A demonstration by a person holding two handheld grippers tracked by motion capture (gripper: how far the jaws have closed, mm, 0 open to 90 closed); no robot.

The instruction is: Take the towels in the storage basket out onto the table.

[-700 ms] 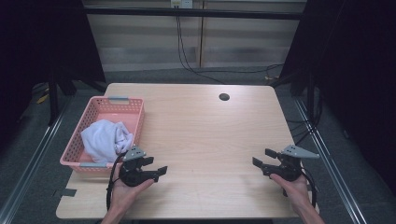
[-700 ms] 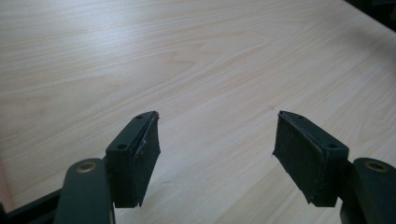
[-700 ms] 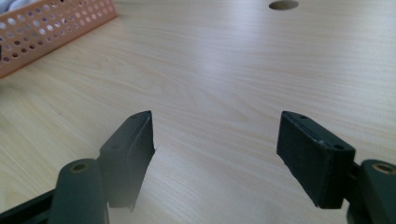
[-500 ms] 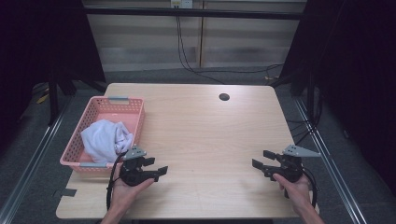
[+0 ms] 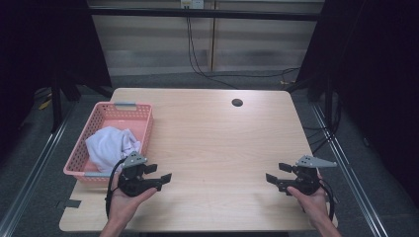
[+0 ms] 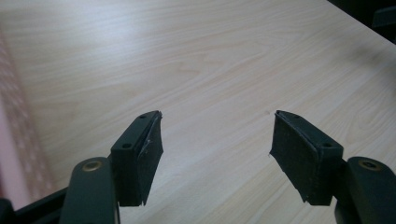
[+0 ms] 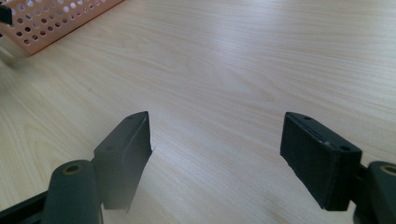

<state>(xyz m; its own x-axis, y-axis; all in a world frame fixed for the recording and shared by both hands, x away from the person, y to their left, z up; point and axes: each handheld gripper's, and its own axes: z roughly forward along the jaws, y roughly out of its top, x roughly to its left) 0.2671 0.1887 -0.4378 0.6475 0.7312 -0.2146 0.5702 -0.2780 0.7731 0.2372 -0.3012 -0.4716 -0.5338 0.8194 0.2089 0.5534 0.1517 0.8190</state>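
The pale wooden surface point(image 5: 217, 143) lay bare before dark curtains. At its left stood a pink basket point(image 5: 141, 129) holding white cloth point(image 5: 109, 145). My left gripper point(image 5: 159, 178) and right gripper point(image 5: 274, 177) gaped, holding nothing.

The table point(image 5: 217, 148) is pale wood grain, smooth with a soft sheen. At its nine o'clock edge the basket point(image 5: 143, 118) is pink perforated plastic, holding a soft, crumpled white cloth point(image 5: 111, 145). The left gripper point(image 6: 217, 140) and right gripper point(image 7: 217, 149) are matt black, their pads point(image 6: 292, 151) slightly rough.
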